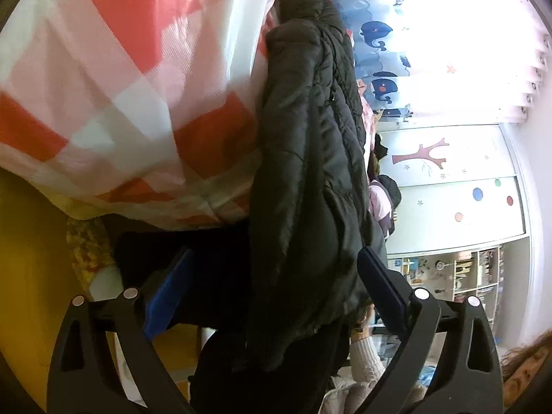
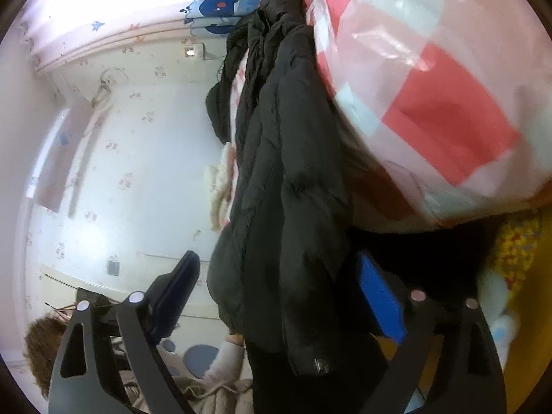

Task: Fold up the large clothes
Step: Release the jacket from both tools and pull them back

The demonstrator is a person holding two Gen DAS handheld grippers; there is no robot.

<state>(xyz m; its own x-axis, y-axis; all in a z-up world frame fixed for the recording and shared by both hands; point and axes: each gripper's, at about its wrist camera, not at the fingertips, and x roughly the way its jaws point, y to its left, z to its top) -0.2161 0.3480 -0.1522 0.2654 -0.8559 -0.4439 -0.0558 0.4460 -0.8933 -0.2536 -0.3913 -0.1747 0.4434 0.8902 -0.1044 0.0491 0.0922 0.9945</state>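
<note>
Garment: black padded jacket (image 1: 310,179) (image 2: 286,179), bunched, lying against the red-and-white checked bedding (image 1: 114,79) (image 2: 431,96).
Left hand-held gripper (image 1: 272,296): released, blue pads spread wide, jacket hem between them.
Right hand-held gripper (image 2: 279,296): released, fingers apart either side of the jacket.

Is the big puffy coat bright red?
No, the puffy coat is black; the red squares belong to the checked blanket lying beside it.

Black puffer jacket (image 1: 310,158) fills the centre, seemingly against checked bedding (image 1: 120,86).
</note>
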